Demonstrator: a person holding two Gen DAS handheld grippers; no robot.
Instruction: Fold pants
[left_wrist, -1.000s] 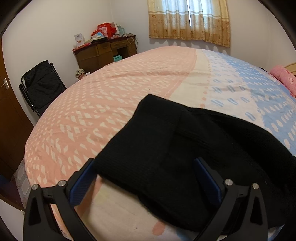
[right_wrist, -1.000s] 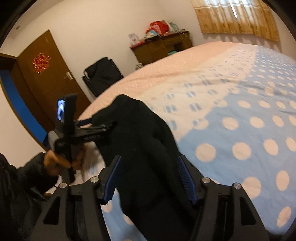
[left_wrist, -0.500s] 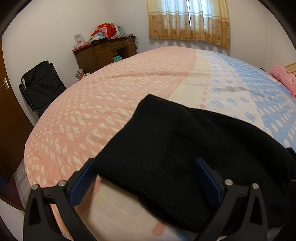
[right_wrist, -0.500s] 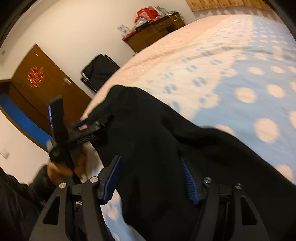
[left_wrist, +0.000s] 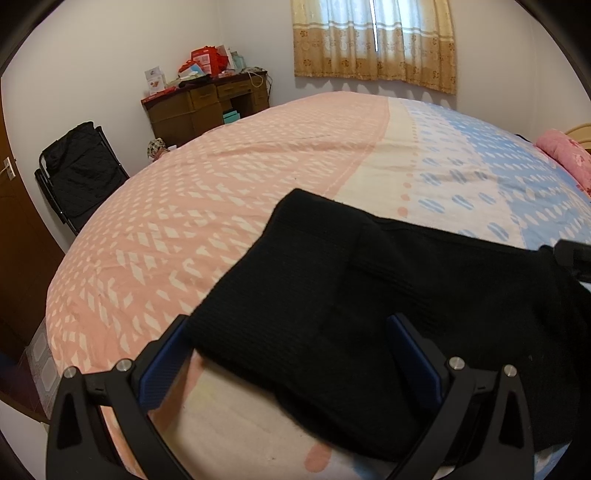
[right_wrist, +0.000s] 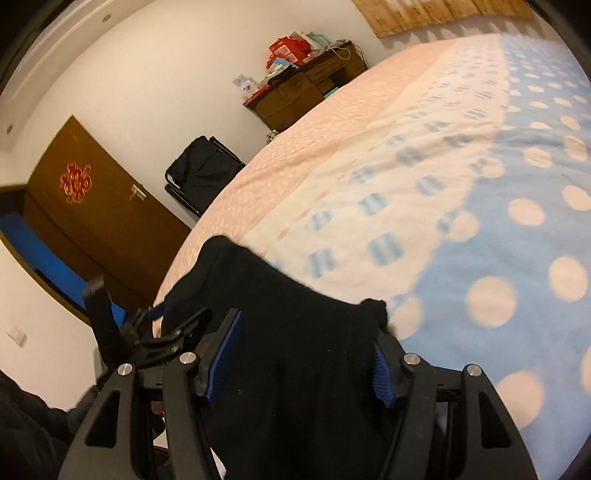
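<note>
The black pants (left_wrist: 332, 288) lie folded near the front edge of the bed (left_wrist: 221, 184). My left gripper (left_wrist: 291, 347) holds still, its blue pads pressed on the near left part of the cloth, which is raised slightly off the sheet. In the right wrist view the pants (right_wrist: 280, 295) fill the gap of my right gripper (right_wrist: 306, 354). Its jaws are closing on the bunched fabric, and a tuft pokes over the right finger. The left gripper (right_wrist: 173, 328) shows at the cloth's far left end. The right gripper's tip (left_wrist: 572, 258) reaches the right edge of the left wrist view.
A cluttered wooden desk (left_wrist: 207, 107) and a black folding chair (left_wrist: 77, 170) stand by the far wall. A brown door (right_wrist: 99, 221) is on the left, and a pink pillow (left_wrist: 565, 155) lies at the far right. A dark sleeve (right_wrist: 29, 424) is at the lower left.
The right gripper has swept sideways and lower over the bed with the pants, rolling as it went. Its tip now shows in the left wrist view. The left gripper has not moved.
</note>
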